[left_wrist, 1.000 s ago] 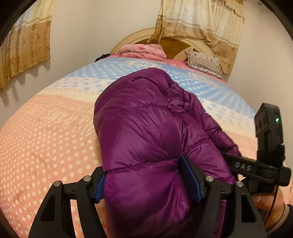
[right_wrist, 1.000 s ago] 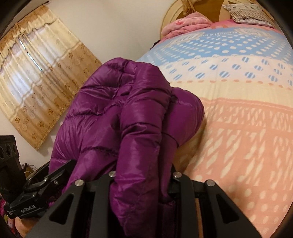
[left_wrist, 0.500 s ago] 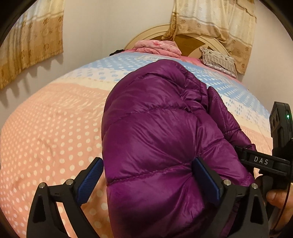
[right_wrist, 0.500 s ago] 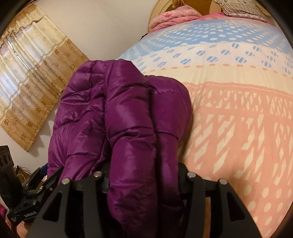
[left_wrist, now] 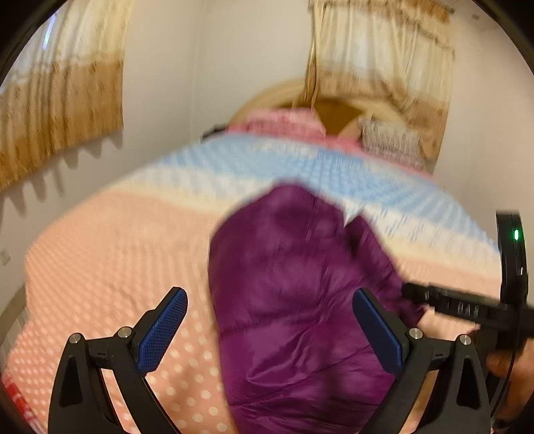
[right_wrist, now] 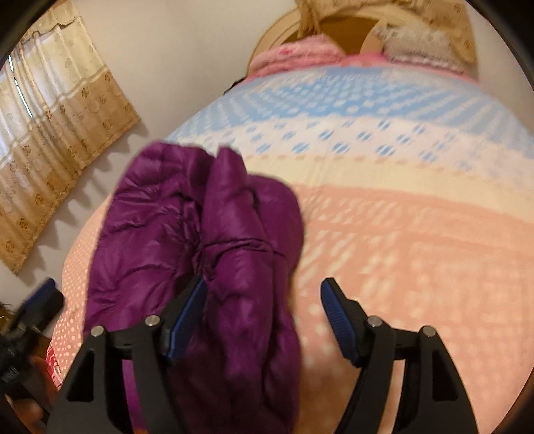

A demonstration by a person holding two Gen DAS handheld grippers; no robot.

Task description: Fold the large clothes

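Pink, cream and blue bands cross the dotted bedspread under us, with gold curtains on the pale walls and a pink blanket heaped by the headboard. Our purple jacket lies bundled on the pink part of the spread, near the close edge. We hold our left gripper spread wide, its blue pads either side of the jacket and clear of it, as far as the blur lets us judge. Our right gripper is also wide apart; its left pad sits against a puffy fold of the jacket, while the other pad hangs over bare spread. From the left wrist we see the right tool's black body at the far right edge.
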